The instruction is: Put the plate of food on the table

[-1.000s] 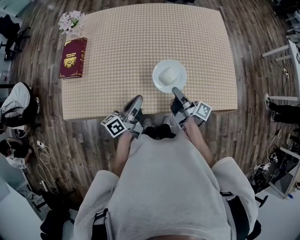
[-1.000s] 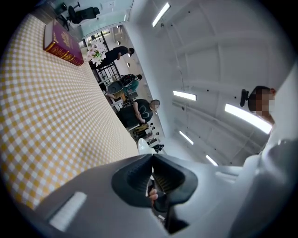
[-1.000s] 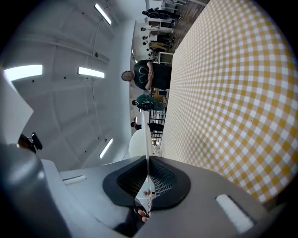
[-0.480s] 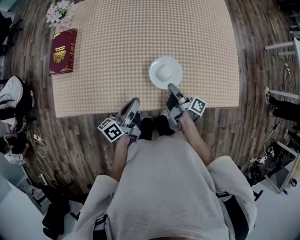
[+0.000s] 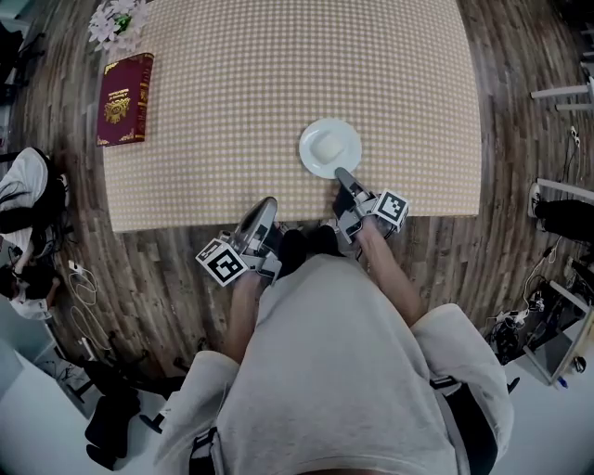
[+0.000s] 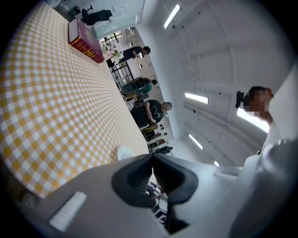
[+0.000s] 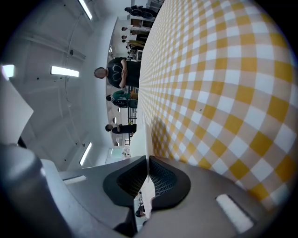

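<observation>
Over the checkered table [image 5: 278,93], right gripper [image 5: 342,174] fingers pinch the plate [image 5: 309,150]; left gripper [image 5: 267,202] fingers are clenched, empty.

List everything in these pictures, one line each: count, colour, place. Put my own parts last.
table: one, yellow-and-white checked cloth, in front of the person.
floor: one, dark wood planks, around the table.
plate: one, white, near the table's near edge, right of centre.
food: one piece, white, on the plate.
book: one, dark red with gold, table's far left corner.
flowers: one bunch, pale pink and white, beyond the book.
bystander: one, white and black clothes, left of the table.
cables: several, white, floor at left.
left claw: one, grey, shut and empty, just off the table's near edge.
right claw: one, grey, shut on the plate's near rim.
</observation>
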Demonstrator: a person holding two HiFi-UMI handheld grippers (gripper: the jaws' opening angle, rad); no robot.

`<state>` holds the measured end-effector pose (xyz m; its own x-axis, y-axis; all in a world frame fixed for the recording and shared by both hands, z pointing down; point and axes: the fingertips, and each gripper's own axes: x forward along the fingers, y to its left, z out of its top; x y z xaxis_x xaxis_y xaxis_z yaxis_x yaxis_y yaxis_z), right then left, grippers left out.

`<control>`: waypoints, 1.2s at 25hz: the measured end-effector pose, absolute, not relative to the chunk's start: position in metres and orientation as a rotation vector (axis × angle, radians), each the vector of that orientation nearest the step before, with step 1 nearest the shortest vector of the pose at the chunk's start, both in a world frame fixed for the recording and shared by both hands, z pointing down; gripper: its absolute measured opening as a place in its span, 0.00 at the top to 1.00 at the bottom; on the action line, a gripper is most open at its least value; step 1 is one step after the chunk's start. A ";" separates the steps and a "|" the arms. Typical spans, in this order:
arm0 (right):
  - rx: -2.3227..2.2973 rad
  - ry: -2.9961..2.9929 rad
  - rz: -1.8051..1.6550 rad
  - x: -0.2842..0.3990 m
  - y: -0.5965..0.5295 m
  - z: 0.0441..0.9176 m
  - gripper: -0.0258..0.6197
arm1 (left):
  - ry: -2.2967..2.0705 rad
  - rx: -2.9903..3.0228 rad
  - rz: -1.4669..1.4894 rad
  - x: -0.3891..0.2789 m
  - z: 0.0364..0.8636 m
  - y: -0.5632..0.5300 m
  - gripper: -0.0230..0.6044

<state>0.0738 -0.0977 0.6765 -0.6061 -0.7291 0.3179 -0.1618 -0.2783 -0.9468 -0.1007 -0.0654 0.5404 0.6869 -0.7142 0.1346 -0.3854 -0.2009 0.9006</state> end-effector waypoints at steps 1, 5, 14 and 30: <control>-1.105 1.562 -1.948 0.074 -0.097 0.679 0.94 | -0.874 1.819 -0.383 -0.102 0.540 -0.066 0.95; -1.114 1.524 -1.968 0.075 -0.095 0.682 0.94 | -0.883 1.816 -0.391 -0.104 0.539 -0.066 0.95; -1.144 1.503 -2.020 0.074 -0.096 0.683 0.94 | -0.877 1.812 -0.401 -0.103 0.539 -0.066 0.95; -1.151 1.378 -2.011 0.076 -0.100 0.675 0.73 | -0.868 1.808 -0.429 -0.105 0.537 -0.066 0.95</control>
